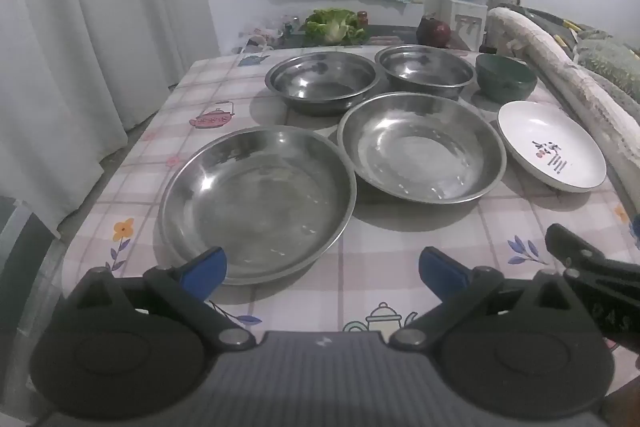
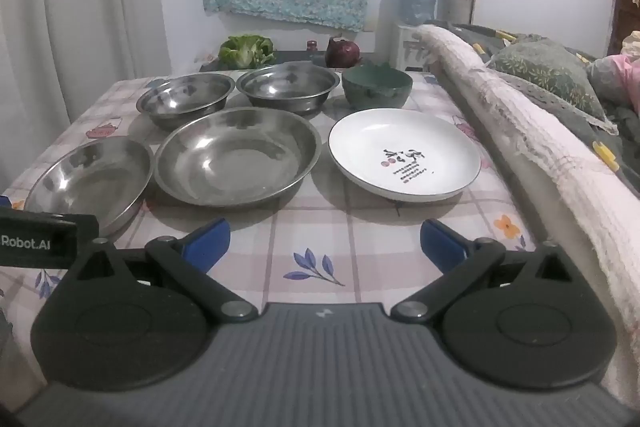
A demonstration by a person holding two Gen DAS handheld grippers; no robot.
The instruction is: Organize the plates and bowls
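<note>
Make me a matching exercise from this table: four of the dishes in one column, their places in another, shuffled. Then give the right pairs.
Things
1. white plate
2. green bowl
3. nearest steel plate
4. back-left steel bowl

Places
A. back row, right end, by the rolled blanket
B. front row, left end, just ahead of the left gripper
C. front row, right end, ahead of the right gripper
D. back row, left end, nearest the curtain

Pairs: 1-C, 2-A, 3-B, 4-D
</note>
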